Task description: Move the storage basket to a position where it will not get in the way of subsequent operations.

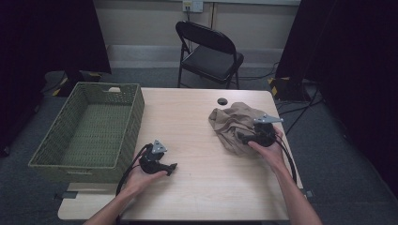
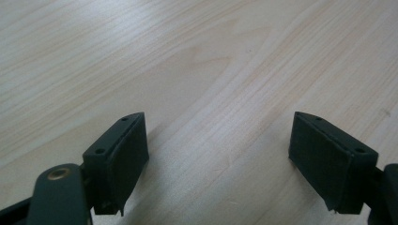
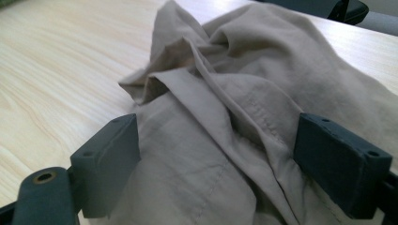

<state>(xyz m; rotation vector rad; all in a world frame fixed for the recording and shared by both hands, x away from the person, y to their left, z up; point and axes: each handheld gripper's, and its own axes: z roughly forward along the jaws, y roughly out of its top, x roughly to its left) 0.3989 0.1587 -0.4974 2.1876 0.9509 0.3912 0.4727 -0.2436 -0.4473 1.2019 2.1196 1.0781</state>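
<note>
The right claw (image 1: 245, 137) and its hand (image 1: 268, 151) cover the near edge of the crumpled beige cloth (image 1: 234, 123). The wicker basket (image 1: 119, 140) hides the tabletop (image 1: 197, 187) corner under it. In the right gripper view, the bottom edge cuts off the cloth.

text: none readable | labels: none | wall plate (image 1: 193, 5): perhaps marked, too small to tell

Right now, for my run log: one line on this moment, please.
left hand-held gripper: open over bare table | right hand-held gripper: open, jaws astride crumpled tan cloth | basket: left
</note>
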